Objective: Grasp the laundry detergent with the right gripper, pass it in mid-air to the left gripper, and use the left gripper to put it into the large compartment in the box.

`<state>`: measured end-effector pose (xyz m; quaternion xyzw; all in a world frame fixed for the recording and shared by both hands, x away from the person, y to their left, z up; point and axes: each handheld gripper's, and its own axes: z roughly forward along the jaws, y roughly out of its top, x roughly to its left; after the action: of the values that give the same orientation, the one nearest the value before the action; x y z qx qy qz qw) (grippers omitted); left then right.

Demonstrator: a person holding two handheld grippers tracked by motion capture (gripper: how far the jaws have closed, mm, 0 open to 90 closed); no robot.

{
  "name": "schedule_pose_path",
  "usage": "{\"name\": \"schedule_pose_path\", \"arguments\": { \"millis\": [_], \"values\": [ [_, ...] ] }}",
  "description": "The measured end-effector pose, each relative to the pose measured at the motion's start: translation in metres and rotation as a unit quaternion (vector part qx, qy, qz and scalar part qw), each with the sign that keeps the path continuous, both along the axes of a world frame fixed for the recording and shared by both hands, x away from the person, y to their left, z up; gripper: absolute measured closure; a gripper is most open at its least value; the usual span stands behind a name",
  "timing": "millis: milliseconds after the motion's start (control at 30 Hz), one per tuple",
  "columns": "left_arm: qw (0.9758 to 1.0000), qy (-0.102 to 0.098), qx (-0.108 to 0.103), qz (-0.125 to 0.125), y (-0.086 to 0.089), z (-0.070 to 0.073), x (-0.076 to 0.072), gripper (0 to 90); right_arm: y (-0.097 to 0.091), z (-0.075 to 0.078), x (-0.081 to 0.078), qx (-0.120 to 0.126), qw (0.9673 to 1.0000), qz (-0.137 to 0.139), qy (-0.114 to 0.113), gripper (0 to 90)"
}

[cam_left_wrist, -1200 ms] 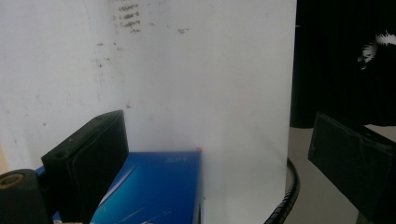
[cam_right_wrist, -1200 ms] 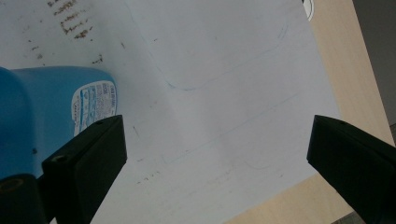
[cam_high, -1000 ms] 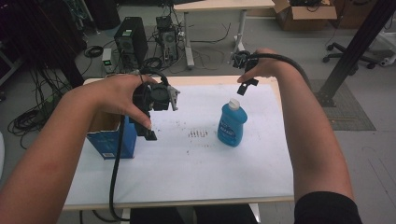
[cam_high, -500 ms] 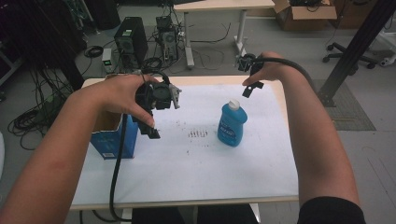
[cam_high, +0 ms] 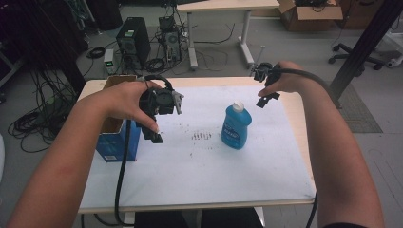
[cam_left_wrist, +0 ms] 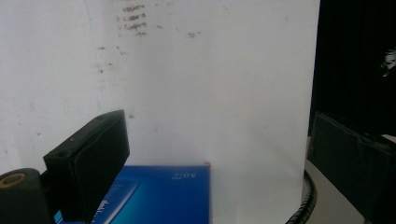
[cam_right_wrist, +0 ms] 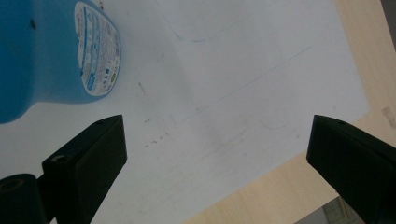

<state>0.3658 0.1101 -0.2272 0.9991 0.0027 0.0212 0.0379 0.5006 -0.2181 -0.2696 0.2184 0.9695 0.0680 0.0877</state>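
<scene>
Right tongs (cam_high: 269, 97) hanging open near the blue bottle (cam_high: 236, 126); left tongs (cam_high: 153, 134) looking open, empty.
Smooth plastic, likely slippery and liquid-heavy; gripping the narrow neck seems safest.

Plastic, card, paper and pale wood on one table

The blue bottle (cam_high: 236, 127) looks like smooth, slightly glossy plastic with a white plastic cap and a glossy printed label; the blue box (cam_high: 116, 140) is printed card, brown and matt on its inner flaps. A white paper sheet (cam_high: 209, 161), matt and smudged with dark marks, covers the table (cam_high: 295, 102) of pale, smooth wood-look laminate. The right gripper (cam_right_wrist: 215, 154) has matt black plastic jaws, as does the left gripper (cam_high: 154, 135).
</scene>
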Motion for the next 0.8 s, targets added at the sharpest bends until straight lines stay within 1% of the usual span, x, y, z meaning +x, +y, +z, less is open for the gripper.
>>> {"name": "schedule_pose_path", "arguments": {
  "millis": [167, 200, 267, 333, 467, 500, 533, 600, 800],
  "values": [
    [1.0, 0.0, 0.004, -0.001, 0.001, -0.007, -0.002, 6.0, -0.009, -0.003, -0.014, 0.008, 1.0, -0.002, -0.002, 5.0],
    [1.0, 0.0, 0.004, -0.001, 0.001, -0.007, -0.002, 6.1, -0.009, -0.003, -0.014, 0.008, 1.0, -0.002, -0.002, 5.0],
    [1.0, 0.0, 0.003, -0.001, 0.002, -0.01, -0.004, 6.1, -0.012, -0.005, -0.023, 0.013, 0.9999, -0.001, -0.004, 5.0],
    [1.0, 0.001, 0.003, -0.002, 0.003, -0.011, -0.004, 6.1, -0.014, -0.007, -0.028, 0.014, 0.9999, 0.002, -0.004, 5.0],
    [1.0, 0.0, 0.002, 0.002, 0.004, -0.012, -0.004, 6.1, -0.017, -0.009, -0.038, 0.022, 0.9997, -0.002, -0.002, 4.9],
    [1.0, 0.0, 0.002, 0.002, 0.004, -0.012, -0.004, 6.1, -0.017, -0.009, -0.038, 0.022, 0.9997, -0.002, -0.002, 4.9],
    [1.0, -0.003, 0.001, 0.003, 0.005, -0.014, -0.004, 6.2, -0.018, -0.011, -0.043, 0.028, 0.9996, -0.002, -0.002, 4.9],
    [0.9999, -0.008, 0.0, 0.007, 0.006, -0.014, -0.005, 6.0, -0.018, -0.012, -0.048, 0.032, 0.9995, 0.0, -0.001, 4.9],
    [1.0, -0.006, 0.005, 0.004, 0.004, -0.013, -0.008, 6.0, -0.019, -0.017, -0.06, 0.051, 0.9987, 0.005, -0.005, 4.6]
  ]
}}
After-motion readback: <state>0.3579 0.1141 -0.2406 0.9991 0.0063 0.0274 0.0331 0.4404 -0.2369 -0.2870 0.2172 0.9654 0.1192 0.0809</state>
